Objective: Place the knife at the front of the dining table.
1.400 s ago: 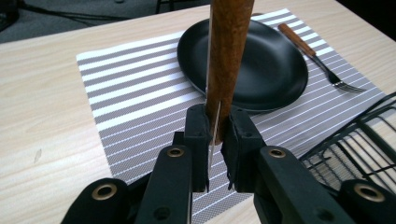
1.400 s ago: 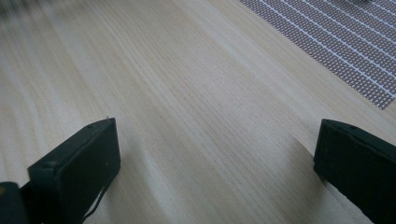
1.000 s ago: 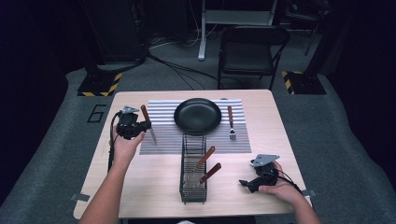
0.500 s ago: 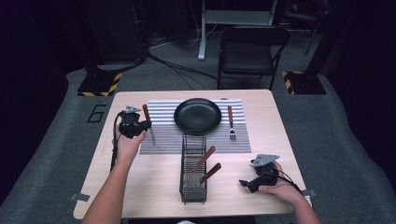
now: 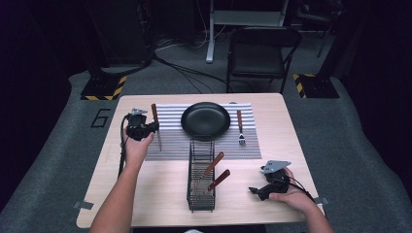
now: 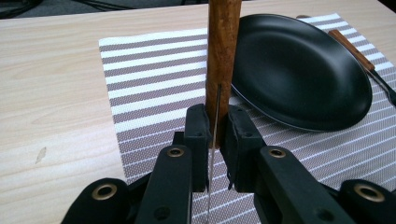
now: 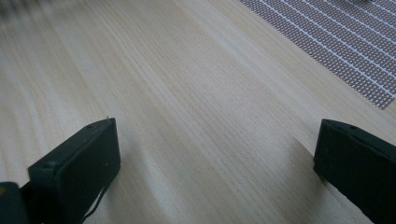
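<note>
My left gripper (image 5: 151,127) (image 6: 215,128) is shut on a knife (image 5: 155,112) with a brown wooden handle (image 6: 224,51), gripping where the handle meets the thin blade. The knife runs lengthwise over the left strip of the striped placemat (image 5: 172,145) (image 6: 149,88), handle pointing away from me. I cannot tell whether it touches the mat. A black plate (image 5: 205,121) (image 6: 303,70) sits at the mat's middle, with a wooden-handled fork (image 5: 240,127) (image 6: 357,53) to its right. My right gripper (image 5: 257,190) (image 7: 215,158) rests open on bare wood at the table's near right, holding nothing.
A black wire rack (image 5: 192,174) stands at the near middle of the table, with two wooden-handled utensils (image 5: 214,164) leaning in it. The table's near edge (image 5: 194,224) is close to both forearms. A folding chair (image 5: 262,48) stands beyond the far edge.
My left gripper has shifted a little to the right and lower with the knife, closer to the placemat. The right gripper has stayed put.
</note>
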### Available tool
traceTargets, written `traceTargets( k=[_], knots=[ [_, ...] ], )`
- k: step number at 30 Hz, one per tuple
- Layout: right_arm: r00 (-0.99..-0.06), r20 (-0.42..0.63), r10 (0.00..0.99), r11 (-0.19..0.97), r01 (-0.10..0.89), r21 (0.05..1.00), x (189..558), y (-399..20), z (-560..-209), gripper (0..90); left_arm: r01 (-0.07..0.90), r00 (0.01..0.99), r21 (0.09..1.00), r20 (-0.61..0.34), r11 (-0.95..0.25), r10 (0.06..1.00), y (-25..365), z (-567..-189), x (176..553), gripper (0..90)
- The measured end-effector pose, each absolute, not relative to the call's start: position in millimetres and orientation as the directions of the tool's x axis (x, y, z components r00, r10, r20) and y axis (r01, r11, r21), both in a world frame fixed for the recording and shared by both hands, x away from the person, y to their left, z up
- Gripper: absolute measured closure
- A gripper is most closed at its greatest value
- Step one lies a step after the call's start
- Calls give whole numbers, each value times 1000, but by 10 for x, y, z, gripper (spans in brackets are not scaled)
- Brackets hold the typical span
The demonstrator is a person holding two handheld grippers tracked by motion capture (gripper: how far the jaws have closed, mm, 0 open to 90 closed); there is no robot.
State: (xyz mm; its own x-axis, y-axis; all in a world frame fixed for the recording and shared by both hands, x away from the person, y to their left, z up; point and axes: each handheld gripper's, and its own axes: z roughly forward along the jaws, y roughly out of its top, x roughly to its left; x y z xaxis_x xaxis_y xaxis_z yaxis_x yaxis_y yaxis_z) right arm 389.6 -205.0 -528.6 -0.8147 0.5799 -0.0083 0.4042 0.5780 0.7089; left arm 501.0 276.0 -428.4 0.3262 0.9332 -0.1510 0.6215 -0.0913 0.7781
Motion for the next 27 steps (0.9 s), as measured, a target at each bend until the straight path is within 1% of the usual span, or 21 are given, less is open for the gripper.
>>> traceTargets(
  k=[10,21,27],
  knots=[
    [-815,-8,580,578,404,709,3897,-2050,-5286,0,628,309,776,-188,-52,932,2769,-4361,5149,803],
    [-815,-8,580,578,404,709,3896,-2050,-5286,0,641,264,766,-281,50,923,2843,-4477,5267,803],
    [-812,-4,584,573,409,710,3894,-2046,-5285,0,641,258,764,-297,67,920,2858,-4513,5311,803]
  ],
)
